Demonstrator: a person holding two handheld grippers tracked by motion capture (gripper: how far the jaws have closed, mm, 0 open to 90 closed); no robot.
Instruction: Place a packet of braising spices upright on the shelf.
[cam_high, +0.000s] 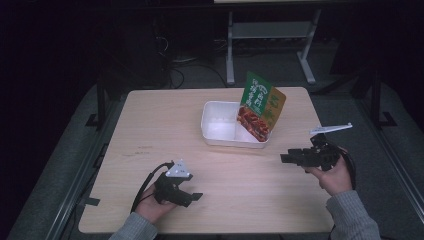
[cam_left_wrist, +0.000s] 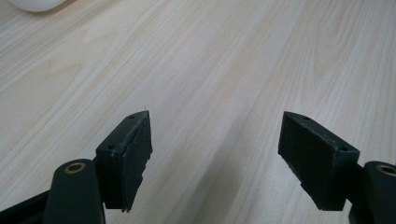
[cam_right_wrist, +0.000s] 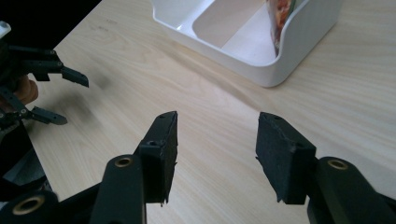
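Tall pouch could topple out of the tray.
The green-and-orange printed food pouch (cam_high: 261, 106) leans upright in the white two-compartment plastic tray (cam_high: 218, 131); the left gripper (cam_high: 192, 198) and right gripper (cam_high: 285, 158) both hang wide and empty, so a careless nudge could tip it.

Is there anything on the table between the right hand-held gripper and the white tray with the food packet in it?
Nothing visible. Bare wooden table lies between the open right hand-held gripper and the white tray, where the green food packet leans in the tray's right compartment.
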